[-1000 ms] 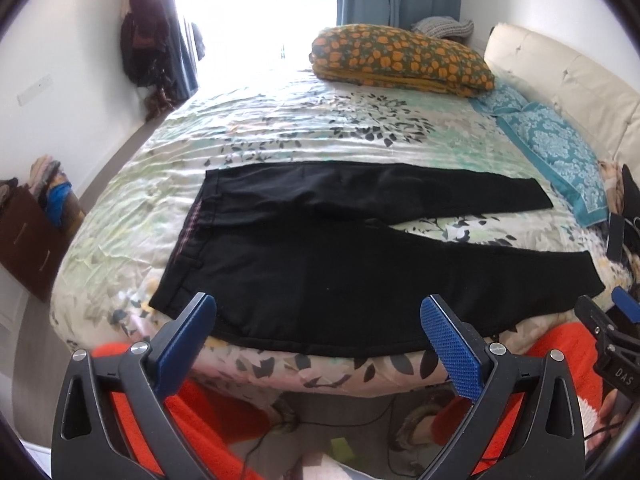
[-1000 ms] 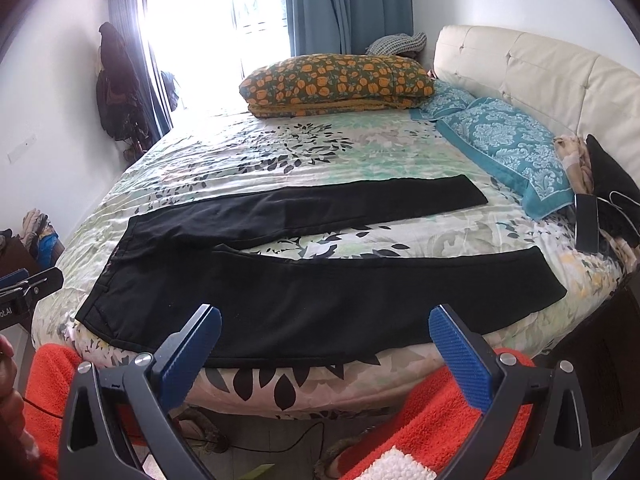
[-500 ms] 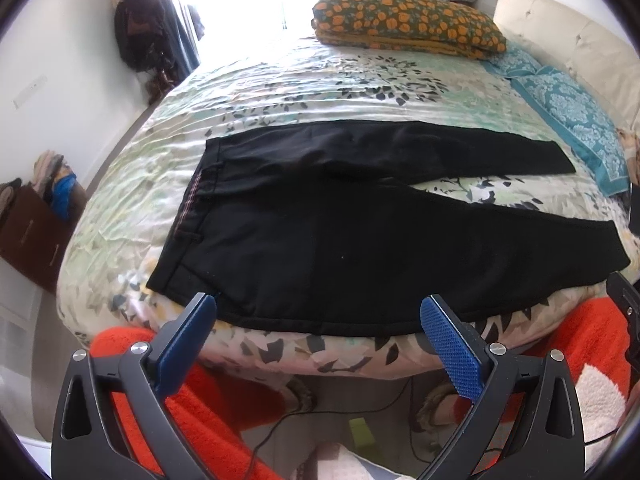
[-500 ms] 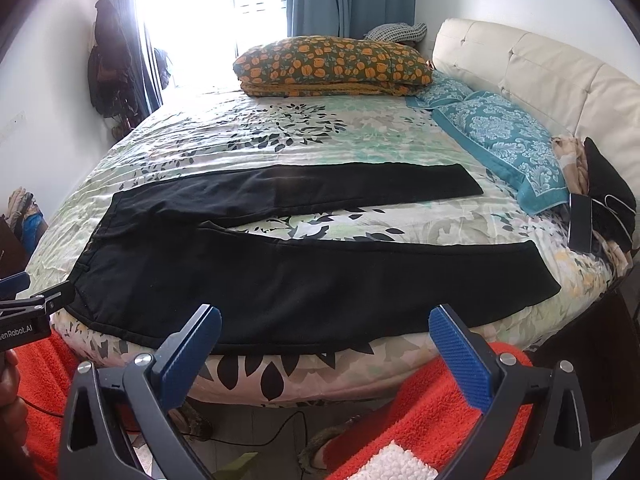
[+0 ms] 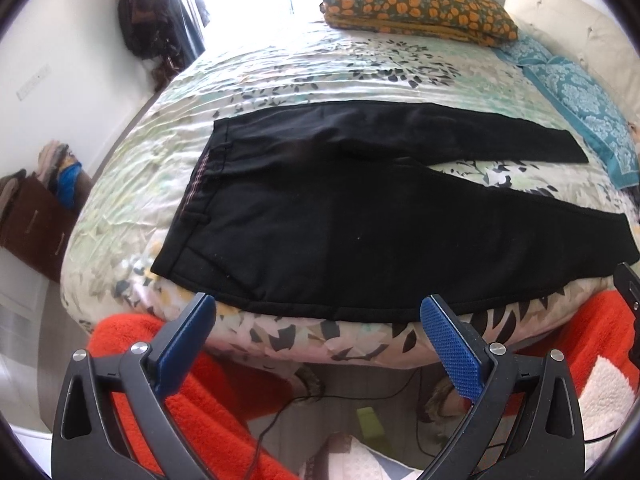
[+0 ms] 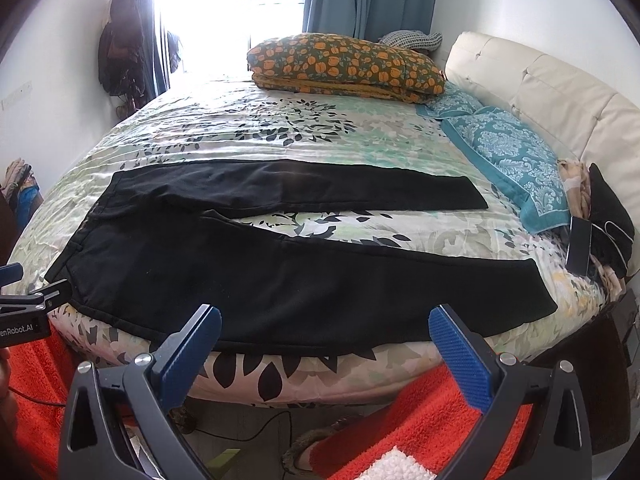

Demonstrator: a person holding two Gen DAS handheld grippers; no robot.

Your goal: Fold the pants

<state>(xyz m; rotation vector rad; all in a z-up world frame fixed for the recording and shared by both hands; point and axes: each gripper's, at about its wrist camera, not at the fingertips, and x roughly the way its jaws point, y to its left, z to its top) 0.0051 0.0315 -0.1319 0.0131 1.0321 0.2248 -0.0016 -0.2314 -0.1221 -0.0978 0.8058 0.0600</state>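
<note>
Black pants (image 5: 340, 216) lie flat on the floral bedspread (image 5: 320, 64), waistband to the left, both legs spread apart to the right; they also show in the right wrist view (image 6: 280, 280). My left gripper (image 5: 318, 312) is open and empty, just short of the pants' near edge by the hip. My right gripper (image 6: 324, 320) is open and empty, at the near edge of the front leg. The left gripper's side shows at the left edge of the right wrist view (image 6: 24, 304).
An orange-patterned folded quilt (image 6: 344, 68) and teal pillows (image 6: 516, 152) lie at the far and right side of the bed. A phone and dark clothing (image 6: 580, 244) sit at the right edge. A cream headboard (image 6: 560, 92) stands at the right. Cables lie on the floor (image 5: 304, 404) below.
Both grippers have moved closer to the bed and the pants' near edge. The left view has tilted downward. Both stay open. The pants have not moved.
</note>
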